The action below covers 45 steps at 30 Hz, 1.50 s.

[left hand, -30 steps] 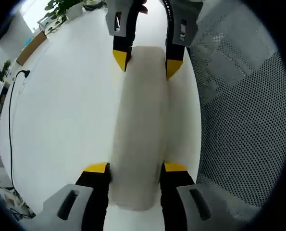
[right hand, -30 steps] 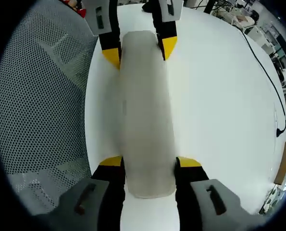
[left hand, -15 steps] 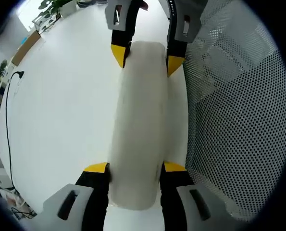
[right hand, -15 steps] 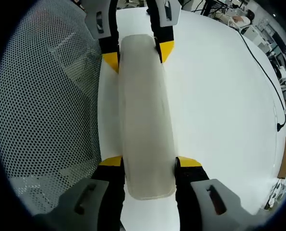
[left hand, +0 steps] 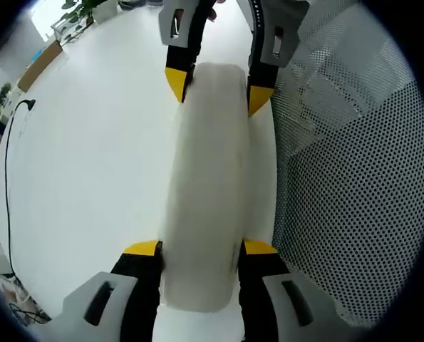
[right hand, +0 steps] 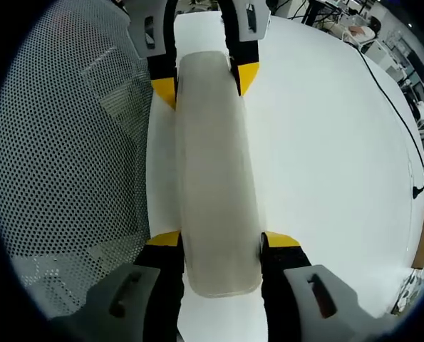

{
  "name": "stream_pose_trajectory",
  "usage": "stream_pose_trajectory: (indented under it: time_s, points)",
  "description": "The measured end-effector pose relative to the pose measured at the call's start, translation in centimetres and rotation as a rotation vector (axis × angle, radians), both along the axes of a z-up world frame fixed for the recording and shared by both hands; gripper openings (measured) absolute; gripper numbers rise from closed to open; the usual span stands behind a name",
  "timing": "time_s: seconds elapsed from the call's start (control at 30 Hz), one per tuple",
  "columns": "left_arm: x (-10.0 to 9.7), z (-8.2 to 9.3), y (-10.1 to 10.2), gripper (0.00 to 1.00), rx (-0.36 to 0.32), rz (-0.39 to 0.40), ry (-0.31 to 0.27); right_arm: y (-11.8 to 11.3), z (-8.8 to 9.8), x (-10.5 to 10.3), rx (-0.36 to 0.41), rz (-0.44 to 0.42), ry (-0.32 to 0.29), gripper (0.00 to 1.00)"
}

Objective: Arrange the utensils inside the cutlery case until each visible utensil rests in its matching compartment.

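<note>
A long, frosted white cutlery case is held over the white table, gripped at both ends. In the left gripper view, my left gripper is shut on its near end. At the far end my right gripper comes in from the top and clamps the case. In the right gripper view the same case runs up the middle. There my right gripper is shut on the near end and the left gripper on the far end. I see no utensils.
A grey perforated mesh tray lies close along one side of the case, also seen as the mesh tray. A black cable trails near the table's far edge. A cardboard box and plants stand beyond it.
Both grippers and the case have shifted a little closer to the mesh tray, which takes up more of each view. Both grips are unchanged.
</note>
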<state>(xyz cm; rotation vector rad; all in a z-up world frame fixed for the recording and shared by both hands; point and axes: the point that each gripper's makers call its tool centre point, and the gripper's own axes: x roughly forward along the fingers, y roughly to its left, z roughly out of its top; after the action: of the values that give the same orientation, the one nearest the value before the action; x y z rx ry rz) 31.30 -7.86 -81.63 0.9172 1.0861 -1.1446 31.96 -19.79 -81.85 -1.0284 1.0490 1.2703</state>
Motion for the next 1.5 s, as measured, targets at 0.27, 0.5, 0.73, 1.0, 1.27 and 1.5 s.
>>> stream_pose_trajectory:
  time_s: [0.27,0.5,0.73,1.0,1.27,1.5]
  points:
    - [-0.1,0.0,-0.1,0.46,0.03,0.001,0.016,0.0,0.0,-0.1,-0.014,-0.015,0.004,0.42]
    - [0.4,-0.3,0.8,0.93,-0.004,-0.037,-0.055,-0.8,0.1,-0.2,0.023,-0.029,0.031,0.44]
    - [-0.3,3.0,1.0,0.89,-0.168,0.12,-0.011,0.3,3.9,-1.5,0.184,-0.116,0.164,0.51]
    - [-0.7,8.8,1.1,0.86,-0.38,0.235,-0.024,1.8,9.9,-2.3,0.509,-0.245,0.254,0.53]
    - [1.3,15.8,0.8,0.83,-0.712,0.496,-0.072,2.9,15.8,-1.6,0.774,-0.348,0.23,0.59]
    - [2.2,20.7,0.1,0.82,-1.051,0.69,-0.096,1.7,17.6,-0.3,0.886,-0.5,0.185,0.61]
